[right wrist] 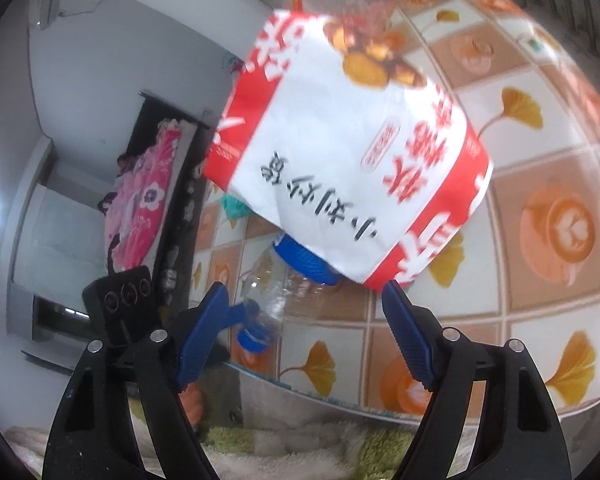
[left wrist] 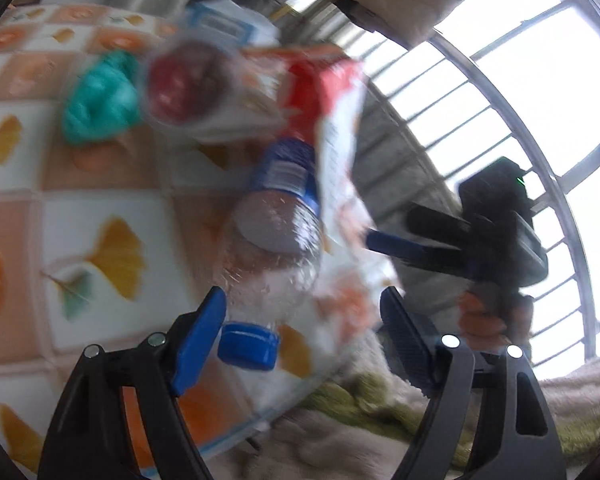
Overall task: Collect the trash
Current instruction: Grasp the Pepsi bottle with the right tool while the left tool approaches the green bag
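On the tablecloth (left wrist: pixel 100 216) patterned with ginkgo leaves and coffee cups, a clear plastic bottle (left wrist: pixel 276 248) lay on its side, just ahead of the left gripper (left wrist: pixel 304 316). Its long axis ran almost straight away from that gripper, with the blue cap (left wrist: pixel 248 346) pointing back toward the camera and sitting just beside the left finger's blue pad (left wrist: pixel 198 340); whether pad and cap touched was not clear through the blur. Both of the left gripper's fingers stood wide apart and clasped nothing. The red-and-white snack bag (right wrist: pixel 352 168) lay over the bottle's far end, and the right gripper (right wrist: pixel 300 308) faced it with its jaws likewise spread and empty, the right finger's tip (right wrist: pixel 392 294) just at the bag's lower corner. In the right wrist view the bottle (right wrist: pixel 292 292) lay between the fingers' tips, cap (right wrist: pixel 254 330) toward the lower left. The left gripper seemed better lined up with the bottle, though it would probably need to straddle the neck crosswise. A teal wad (left wrist: pixel 100 100) and a round cup with red contents (left wrist: pixel 184 84) lay farther off, beyond the bottle.
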A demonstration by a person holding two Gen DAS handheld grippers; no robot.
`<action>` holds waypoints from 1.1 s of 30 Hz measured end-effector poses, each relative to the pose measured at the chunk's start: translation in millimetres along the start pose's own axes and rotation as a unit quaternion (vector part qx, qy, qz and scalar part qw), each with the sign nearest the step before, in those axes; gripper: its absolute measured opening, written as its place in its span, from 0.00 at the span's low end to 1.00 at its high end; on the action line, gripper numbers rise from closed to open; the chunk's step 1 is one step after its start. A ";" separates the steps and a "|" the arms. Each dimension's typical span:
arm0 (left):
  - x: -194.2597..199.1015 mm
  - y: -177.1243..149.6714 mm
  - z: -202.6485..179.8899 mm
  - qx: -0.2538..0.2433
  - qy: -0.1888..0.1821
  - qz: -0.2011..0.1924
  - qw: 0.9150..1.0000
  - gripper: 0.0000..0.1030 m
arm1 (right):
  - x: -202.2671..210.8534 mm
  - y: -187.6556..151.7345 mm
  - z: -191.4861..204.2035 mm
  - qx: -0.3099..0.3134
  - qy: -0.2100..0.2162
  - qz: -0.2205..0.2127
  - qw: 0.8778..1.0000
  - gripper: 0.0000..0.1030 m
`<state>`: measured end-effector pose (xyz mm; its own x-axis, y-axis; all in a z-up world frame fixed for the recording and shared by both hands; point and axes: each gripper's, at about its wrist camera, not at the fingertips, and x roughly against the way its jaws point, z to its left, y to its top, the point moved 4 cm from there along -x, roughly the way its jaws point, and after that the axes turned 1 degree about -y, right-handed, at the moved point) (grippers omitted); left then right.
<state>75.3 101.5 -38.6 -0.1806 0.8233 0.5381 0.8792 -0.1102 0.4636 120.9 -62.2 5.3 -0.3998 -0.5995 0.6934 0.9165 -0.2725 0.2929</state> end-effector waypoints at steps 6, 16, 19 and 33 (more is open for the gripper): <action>-20.1 -19.4 -27.0 -0.022 -0.045 0.037 0.998 0.75 | -15.0 0.2 -8.6 -0.037 -0.017 0.030 0.999 0.72; -38.8 -32.4 -51.4 -0.058 -0.046 0.068 0.995 0.74 | -30.8 -7.0 -25.2 -0.063 -0.023 0.058 0.996 0.61; -26.1 -29.0 -43.2 -0.055 -0.029 0.052 0.997 0.74 | -23.7 -10.9 -27.8 -0.056 -0.022 0.067 0.996 0.61; 27.4 12.0 13.8 0.001 0.075 -0.053 0.996 0.74 | -13.4 -27.2 -16.2 0.013 -0.087 0.092 0.992 0.70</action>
<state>87.0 130.5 -27.9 -0.3357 0.7380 0.5854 0.8526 -0.0260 0.5218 101.1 -58.9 -22.6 -0.2200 -0.4982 0.8387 0.9746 -0.1497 0.1667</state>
